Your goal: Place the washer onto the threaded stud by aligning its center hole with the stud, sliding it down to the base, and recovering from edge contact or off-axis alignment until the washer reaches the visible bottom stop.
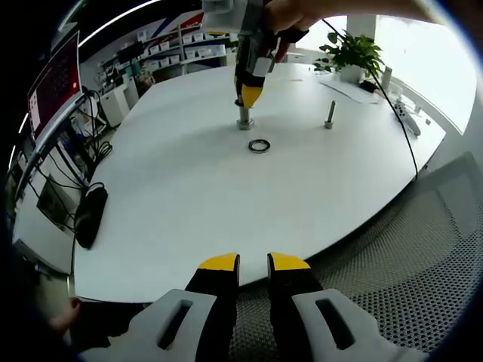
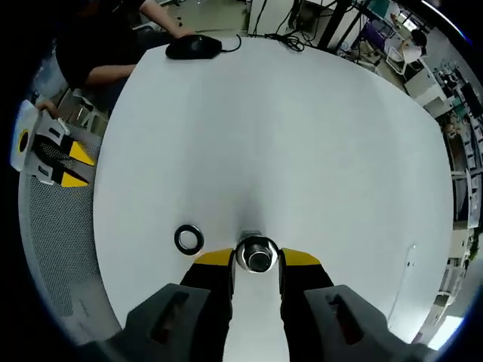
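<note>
The threaded stud (image 1: 245,119) stands upright on its base on the white table (image 1: 189,196). My right gripper (image 2: 256,258) hangs straight above the stud, and its yellow-tipped jaws are shut on a shiny washer (image 2: 256,254) held at the stud's top. In the left gripper view the right gripper (image 1: 249,96) comes down from a hand onto the stud. A second washer (image 1: 259,145) (image 2: 189,239) lies flat on the table beside the stud. My left gripper (image 1: 253,262) is near the table's front edge, slightly open with nothing between its jaws, and also appears as the left gripper (image 2: 56,160) in the right gripper view.
Another upright bolt (image 1: 330,115) stands to the right of the stud. A black mouse (image 1: 89,215) (image 2: 195,47) lies near the table's edge. A potted plant (image 1: 351,51) and a cable (image 1: 392,98) are at the far side. A mesh chair (image 1: 423,271) is close to my left gripper.
</note>
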### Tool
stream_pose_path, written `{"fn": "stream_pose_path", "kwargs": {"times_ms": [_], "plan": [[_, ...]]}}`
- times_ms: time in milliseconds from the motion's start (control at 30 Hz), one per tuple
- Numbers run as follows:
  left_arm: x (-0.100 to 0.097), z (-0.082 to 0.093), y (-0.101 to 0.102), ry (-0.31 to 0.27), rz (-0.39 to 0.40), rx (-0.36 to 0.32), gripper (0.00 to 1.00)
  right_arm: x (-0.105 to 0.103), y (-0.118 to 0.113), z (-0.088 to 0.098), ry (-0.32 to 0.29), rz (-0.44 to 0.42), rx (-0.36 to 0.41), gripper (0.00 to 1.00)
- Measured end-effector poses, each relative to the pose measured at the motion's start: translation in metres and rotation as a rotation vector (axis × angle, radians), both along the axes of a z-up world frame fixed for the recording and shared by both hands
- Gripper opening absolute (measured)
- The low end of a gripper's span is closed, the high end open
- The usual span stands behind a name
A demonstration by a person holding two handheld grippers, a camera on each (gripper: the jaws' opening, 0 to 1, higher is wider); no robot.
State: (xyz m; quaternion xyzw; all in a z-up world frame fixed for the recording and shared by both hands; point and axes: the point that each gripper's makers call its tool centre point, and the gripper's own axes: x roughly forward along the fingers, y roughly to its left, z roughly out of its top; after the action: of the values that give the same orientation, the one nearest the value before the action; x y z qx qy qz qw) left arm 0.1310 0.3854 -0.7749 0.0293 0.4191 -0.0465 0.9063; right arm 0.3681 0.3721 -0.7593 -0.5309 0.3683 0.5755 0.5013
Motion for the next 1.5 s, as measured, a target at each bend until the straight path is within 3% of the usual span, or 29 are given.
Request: {"fn": "stream_pose_path", "kwargs": {"times_ms": [200,467,933,1233,1500], "plan": [[0.000,0.000,0.000,0.000,0.005,-0.002,0.12,0.002,0.002,-0.017,0.008,0.005,-0.035,0.23],[0.000,0.000,0.001,0.000,0.007,-0.001,0.12,-0.004,-0.002,-0.031,-0.010,0.086,-0.108,0.23],[0.000,0.000,0.000,0.000,0.008,-0.001,0.12,-0.025,-0.027,-0.028,0.020,0.116,-0.131,0.23],[-0.001,0.000,0.000,0.000,0.005,0.000,0.12,-0.046,-0.044,-0.026,0.047,0.141,-0.116,0.24],[-0.002,0.001,0.000,0.000,0.004,0.000,0.12,-0.049,-0.030,-0.009,0.026,0.179,0.004,0.31]]}}
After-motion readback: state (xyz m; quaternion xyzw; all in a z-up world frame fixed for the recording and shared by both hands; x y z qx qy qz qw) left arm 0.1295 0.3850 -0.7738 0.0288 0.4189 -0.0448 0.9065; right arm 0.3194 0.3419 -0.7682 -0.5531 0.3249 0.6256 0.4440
